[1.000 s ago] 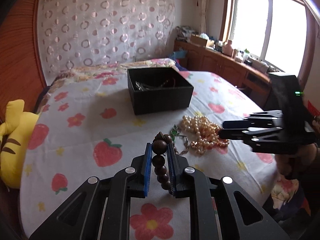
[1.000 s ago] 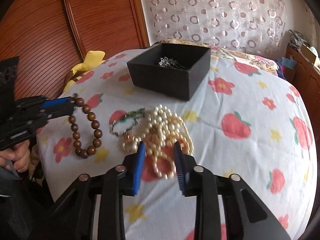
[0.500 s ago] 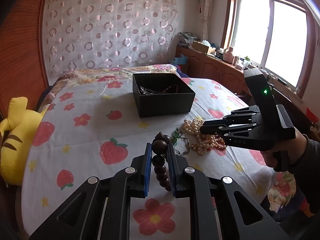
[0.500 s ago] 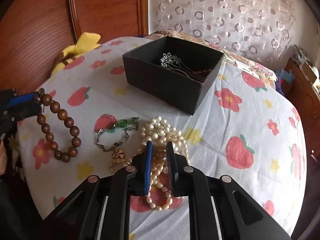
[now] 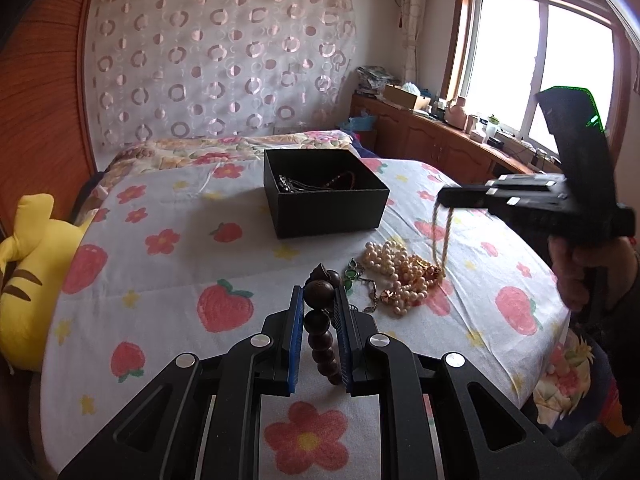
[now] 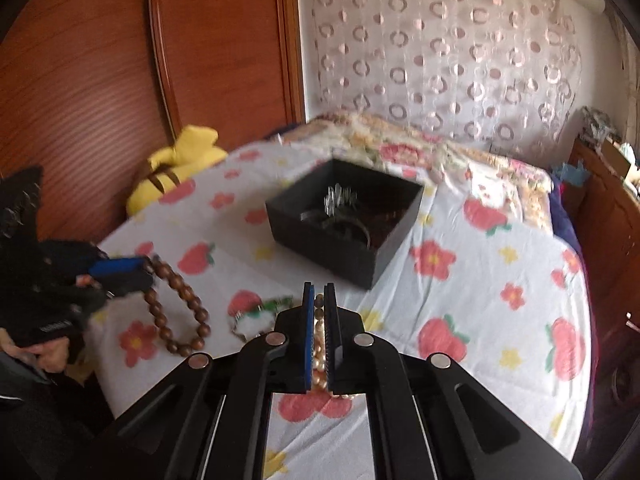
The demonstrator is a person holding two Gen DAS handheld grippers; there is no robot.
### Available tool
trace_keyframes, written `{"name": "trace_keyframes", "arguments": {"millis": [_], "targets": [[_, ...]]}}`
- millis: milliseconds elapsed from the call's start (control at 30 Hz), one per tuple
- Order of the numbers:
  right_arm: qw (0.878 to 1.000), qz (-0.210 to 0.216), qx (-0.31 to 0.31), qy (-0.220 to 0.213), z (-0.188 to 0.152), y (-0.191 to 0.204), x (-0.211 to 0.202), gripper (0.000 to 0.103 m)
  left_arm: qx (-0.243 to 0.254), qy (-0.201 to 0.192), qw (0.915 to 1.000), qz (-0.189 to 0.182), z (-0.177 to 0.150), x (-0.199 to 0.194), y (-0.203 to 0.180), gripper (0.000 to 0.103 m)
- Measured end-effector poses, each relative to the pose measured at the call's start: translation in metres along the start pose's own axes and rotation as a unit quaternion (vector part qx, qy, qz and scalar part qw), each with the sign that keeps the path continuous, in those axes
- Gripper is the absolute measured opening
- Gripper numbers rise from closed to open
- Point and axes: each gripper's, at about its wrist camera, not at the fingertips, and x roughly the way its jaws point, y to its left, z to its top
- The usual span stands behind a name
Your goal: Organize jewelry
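Jewelry box open-topped on the bedsheet; chains inside.

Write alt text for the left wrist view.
The left hand-held gripper grips a brown wooden bead bracelet above a strawberry-print bed. At right, the right hand-held gripper lifts a pearl necklace near a black box.

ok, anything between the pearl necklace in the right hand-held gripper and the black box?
Nothing visible. Bare bedsheet lies between the pearl necklace hanging from the right hand-held gripper and the open black box.
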Motion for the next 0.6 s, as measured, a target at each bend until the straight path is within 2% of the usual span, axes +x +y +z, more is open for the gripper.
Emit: {"name": "trace_keyframes", "arguments": {"millis": [300, 600], "targets": [[0.998, -0.005, -0.022, -0.065, 0.038, 0.006, -0.048, 0.005, -0.001, -0.025, 0.9997, -0.008, 0.027, -0.001, -0.003, 0.014], [0.993, -0.018, -0.041, -0.106, 0.078, 0.009, -0.074, 0.005, 0.009, -0.063, 0.9979, -0.014, 0.065, -0.006, -0.007, 0.014]]}}
